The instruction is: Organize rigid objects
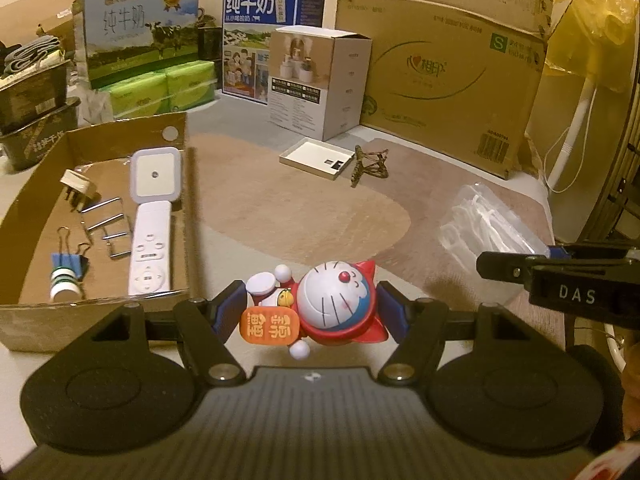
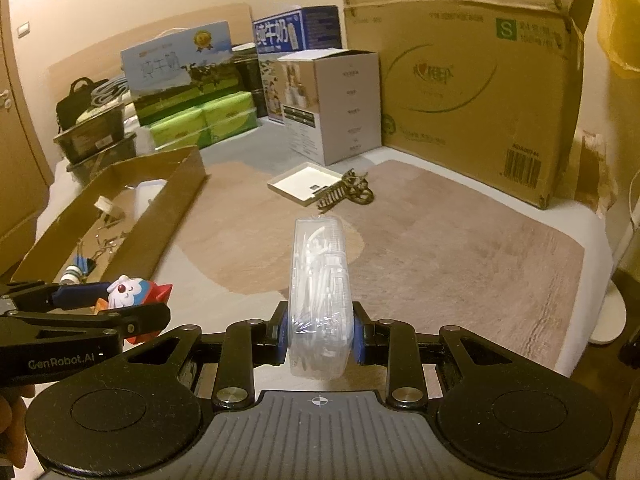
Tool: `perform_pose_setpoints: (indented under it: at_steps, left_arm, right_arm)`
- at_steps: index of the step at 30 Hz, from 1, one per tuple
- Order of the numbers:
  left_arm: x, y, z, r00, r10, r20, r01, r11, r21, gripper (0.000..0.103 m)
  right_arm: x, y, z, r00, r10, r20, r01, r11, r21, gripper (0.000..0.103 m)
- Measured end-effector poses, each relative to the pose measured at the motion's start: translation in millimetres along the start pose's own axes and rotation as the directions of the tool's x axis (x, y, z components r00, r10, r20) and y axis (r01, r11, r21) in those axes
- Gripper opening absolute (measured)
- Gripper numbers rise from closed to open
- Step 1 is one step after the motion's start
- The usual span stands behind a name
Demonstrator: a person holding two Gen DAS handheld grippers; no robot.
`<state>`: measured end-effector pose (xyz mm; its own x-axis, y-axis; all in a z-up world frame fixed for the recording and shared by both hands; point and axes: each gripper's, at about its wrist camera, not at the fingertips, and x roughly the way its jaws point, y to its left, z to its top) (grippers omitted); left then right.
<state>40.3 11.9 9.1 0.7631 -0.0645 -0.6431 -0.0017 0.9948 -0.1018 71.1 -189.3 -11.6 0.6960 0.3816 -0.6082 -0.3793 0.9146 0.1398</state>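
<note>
Evidently mid-carry on both sides. Left gripper [image 1: 310, 312] clamped on the figurine [image 1: 320, 306], pads against its head and its foot end, so lying sideways between the fingers, clear of the mat [image 1: 304, 216]. Right gripper [image 2: 320, 340] closed on the floss box [image 2: 320, 292], held by its near end, long way pointing ahead, probably to keep the narrow sides against the pads. Cardboard tray [image 1: 188, 216] ahead and left of the left gripper, likely the drop spot for both loads.

Seen only from the left wrist: tray contents in detail, namely remote [image 1: 150, 248], night light [image 1: 155, 176], plug [image 1: 78, 190], binder clips [image 1: 76, 262], loose wire handles [image 1: 110, 224]. From the right wrist, mostly tray wall and glints. Shown better there: the grip on the floss box, and the left gripper from the side with the figurine pinched. Still on the mat far ahead of both: flat white box [image 1: 318, 158] and a wire piece [image 1: 370, 164] just beside it.
</note>
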Motion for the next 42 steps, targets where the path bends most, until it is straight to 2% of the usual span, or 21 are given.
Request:
perform_pose_setpoints:
  at_steps: [26,42]
  left_arm:
    - [-48.6,63.1,-8.4,0.994,0.107,0.036,-0.105,0.993,-0.058,0.068]
    - [-66.7,126.9,-0.1,0.981,0.184,0.062,-0.178,0.979,-0.102,0.068]
  right_arm:
    - [3.8,85.5,-1.6,0.992,0.128,-0.011,-0.128,0.988,-0.085,0.03]
    - [18.2,141.1,13.3,0.978,0.209,-0.012,-0.208,0.966,-0.155,0.03]
